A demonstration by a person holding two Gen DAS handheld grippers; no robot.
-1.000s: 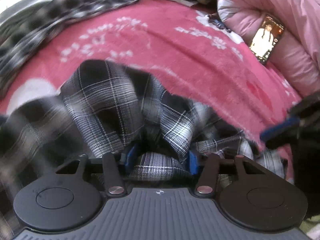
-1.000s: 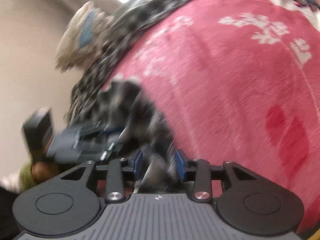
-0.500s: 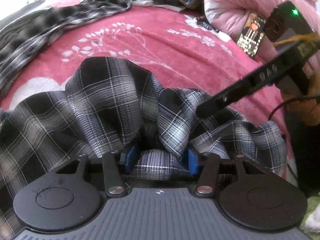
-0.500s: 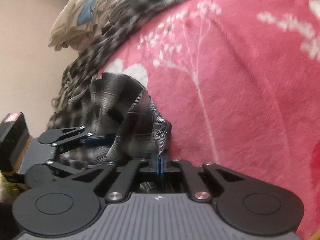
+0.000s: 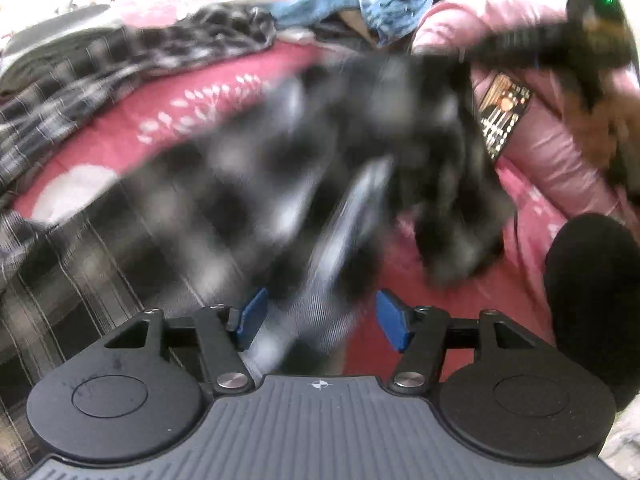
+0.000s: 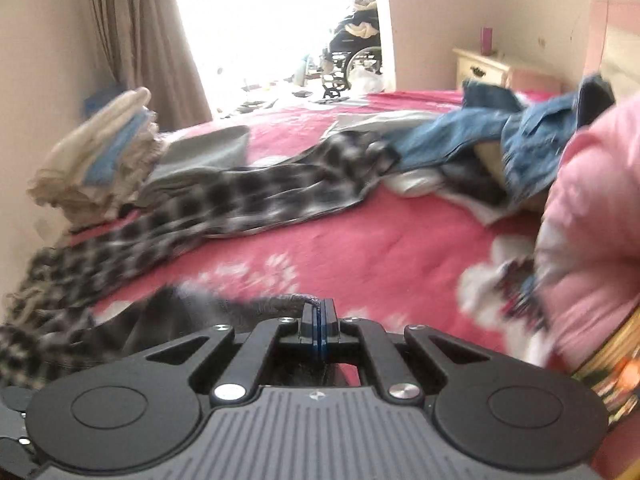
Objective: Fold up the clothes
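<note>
Right gripper (image 6: 319, 326) pinched tight on plaid shirt (image 5: 280, 184) edge. Left gripper (image 5: 320, 320) fingers spread apart, blurred shirt fabric between them, grip unclear. Shirt over red blanket (image 6: 360, 240).

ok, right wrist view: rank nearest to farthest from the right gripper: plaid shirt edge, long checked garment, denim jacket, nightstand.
From the right gripper:
1. Plaid shirt edge, pinched between the shut fingers, trailing left.
2. Long checked garment, stretched across the red blanket, left of centre.
3. Denim jacket, heaped at upper right.
4. Nightstand, behind the bed by the far wall, right.
</note>
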